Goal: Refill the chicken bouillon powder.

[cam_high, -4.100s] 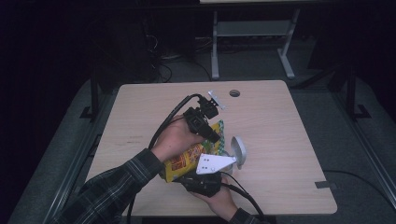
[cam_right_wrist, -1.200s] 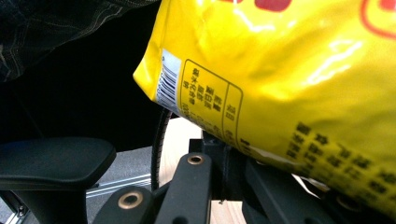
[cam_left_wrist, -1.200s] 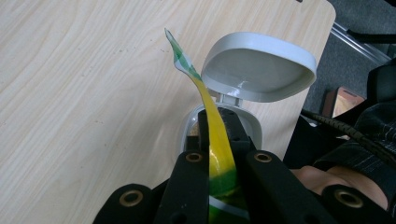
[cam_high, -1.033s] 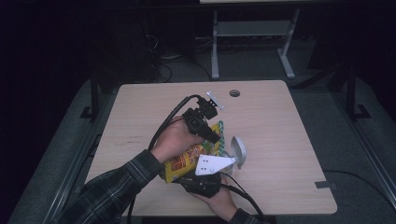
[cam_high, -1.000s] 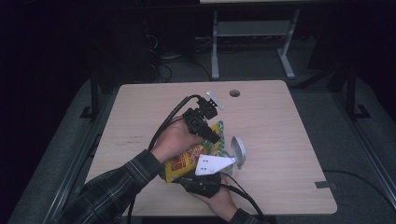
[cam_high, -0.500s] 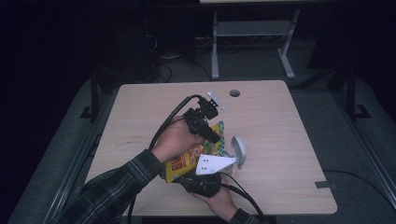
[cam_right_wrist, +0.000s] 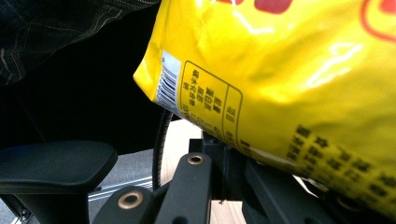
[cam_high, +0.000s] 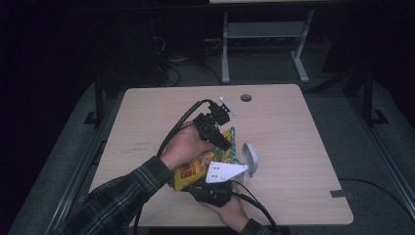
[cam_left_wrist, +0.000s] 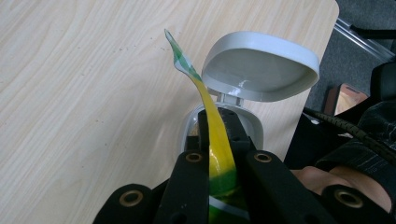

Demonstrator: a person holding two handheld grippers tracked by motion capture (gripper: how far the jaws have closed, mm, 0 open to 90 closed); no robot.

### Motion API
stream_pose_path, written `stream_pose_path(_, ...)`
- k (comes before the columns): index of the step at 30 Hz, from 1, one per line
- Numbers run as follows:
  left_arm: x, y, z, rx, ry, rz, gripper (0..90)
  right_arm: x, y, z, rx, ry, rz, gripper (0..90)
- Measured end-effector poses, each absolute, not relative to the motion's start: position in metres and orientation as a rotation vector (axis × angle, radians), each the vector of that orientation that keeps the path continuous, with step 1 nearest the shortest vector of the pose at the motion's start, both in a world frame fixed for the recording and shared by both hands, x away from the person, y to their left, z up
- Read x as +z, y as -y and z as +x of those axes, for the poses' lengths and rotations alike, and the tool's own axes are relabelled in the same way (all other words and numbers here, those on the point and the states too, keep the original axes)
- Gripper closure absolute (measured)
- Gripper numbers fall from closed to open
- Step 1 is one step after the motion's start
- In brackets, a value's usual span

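- While both hands held steady, the right gripper (cam_high: 211,192), nearest the person, had its jaws clamped together on the lower edge of the yellow snack bag (cam_high: 198,166) — the bag hung just above and ahead of those jaws in the right gripper view (cam_right_wrist: 289,70), its barcode and printed panel facing the camera.
- That low grip looked meant to anchor the bag while the other end was worked.
- Just beyond it, the left gripper (cam_high: 218,131) pinched the bag's top seal (cam_left_wrist: 212,126), jaws shut on the thin yellow-and-green strip, which rose straight between them and curled to a green tip.
- Held at both ends, the bag lay stretched between the two tools — probably for tearing or tipping.
- The bag was glossy, crinkled yellow film with red and dark printing; whether it was already opened I could not tell.
- Directly ahead of the left gripper's jaws sat a small grey bin (cam_left_wrist: 224,128), its hinged lid (cam_left_wrist: 261,65) standing open, likely to receive the contents.
- Farther off lay the bare wooden table (cam_high: 274,117).
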State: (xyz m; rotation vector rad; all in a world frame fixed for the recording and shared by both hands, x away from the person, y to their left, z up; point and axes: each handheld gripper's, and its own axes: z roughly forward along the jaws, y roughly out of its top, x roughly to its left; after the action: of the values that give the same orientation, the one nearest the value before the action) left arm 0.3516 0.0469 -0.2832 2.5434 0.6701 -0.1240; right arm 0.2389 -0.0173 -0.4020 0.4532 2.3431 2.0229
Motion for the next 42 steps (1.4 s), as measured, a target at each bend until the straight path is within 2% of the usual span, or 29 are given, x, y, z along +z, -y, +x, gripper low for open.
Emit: stream_pose_path(42, -0.2822, -0.0413, 0.3508, -0.108, -0.657, 2.568, 89.8, -0.4004, 0.0182, 0.2388, 2.032, -2.329, 0.461, 90.0)
